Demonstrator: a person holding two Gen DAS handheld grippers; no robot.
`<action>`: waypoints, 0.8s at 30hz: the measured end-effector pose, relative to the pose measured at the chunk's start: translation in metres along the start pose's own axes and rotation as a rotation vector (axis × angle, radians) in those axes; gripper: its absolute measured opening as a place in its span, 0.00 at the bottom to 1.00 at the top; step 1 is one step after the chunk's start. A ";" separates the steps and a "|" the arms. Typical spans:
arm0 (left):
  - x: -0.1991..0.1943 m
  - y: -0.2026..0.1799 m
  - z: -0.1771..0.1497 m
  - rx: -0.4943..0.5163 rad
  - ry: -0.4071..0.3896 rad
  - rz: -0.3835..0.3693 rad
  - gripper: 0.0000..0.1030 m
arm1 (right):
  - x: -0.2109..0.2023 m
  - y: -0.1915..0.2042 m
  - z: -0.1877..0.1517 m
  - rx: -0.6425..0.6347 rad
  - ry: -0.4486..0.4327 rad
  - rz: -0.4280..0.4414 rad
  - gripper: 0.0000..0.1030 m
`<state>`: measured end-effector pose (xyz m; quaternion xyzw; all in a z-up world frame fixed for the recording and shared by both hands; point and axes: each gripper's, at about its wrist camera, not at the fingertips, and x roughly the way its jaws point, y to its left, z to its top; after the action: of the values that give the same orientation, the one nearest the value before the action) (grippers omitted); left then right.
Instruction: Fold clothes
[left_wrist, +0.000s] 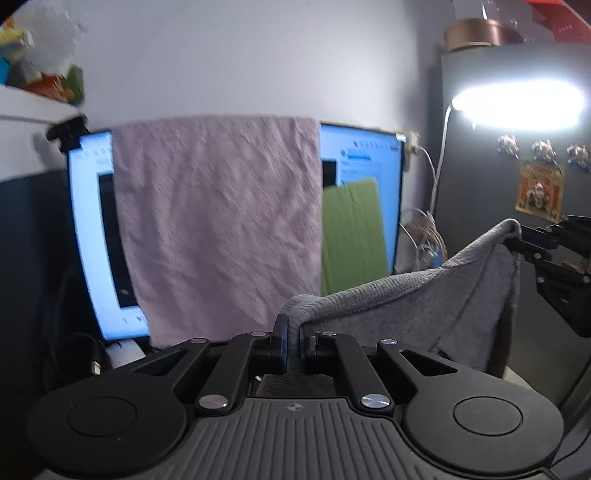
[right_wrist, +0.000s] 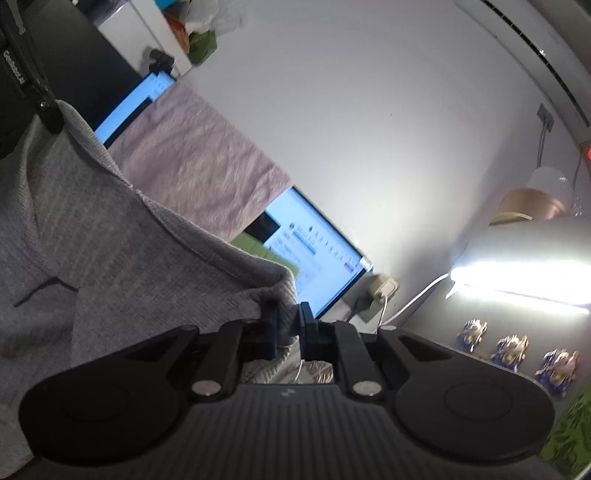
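Two sets of fingers, left gripper (left_wrist: 293, 341) and right gripper (right_wrist: 287, 325), pinch your soft, light grey garment (left_wrist: 436, 306) by its ribbed edge; it sags, so keep holding near the corners.

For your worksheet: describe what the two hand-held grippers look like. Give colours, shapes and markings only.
Both grippers, left gripper and right gripper, look alike: matt black linkage arms with silver rivets, two round black discs at the sides, a grey ribbed plate between them bearing a small round mark, and narrow fingers with blue pads. No hands, sleeves or cables show.
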<state>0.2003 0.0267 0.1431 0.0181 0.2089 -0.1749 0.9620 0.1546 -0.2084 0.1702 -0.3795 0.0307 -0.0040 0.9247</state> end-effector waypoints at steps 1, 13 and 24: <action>0.009 -0.007 -0.011 -0.002 0.035 -0.038 0.05 | 0.003 0.005 -0.014 -0.004 0.030 0.012 0.10; 0.071 -0.090 -0.137 -0.034 0.318 -0.448 0.19 | -0.037 0.053 -0.186 -0.018 0.342 0.089 0.12; 0.028 -0.025 -0.136 -0.018 0.135 -0.400 0.36 | -0.070 0.038 -0.219 0.089 0.416 0.143 0.34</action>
<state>0.1615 0.0083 0.0084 -0.0205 0.2737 -0.3589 0.8921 0.0712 -0.3325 -0.0086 -0.3263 0.2473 -0.0181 0.9122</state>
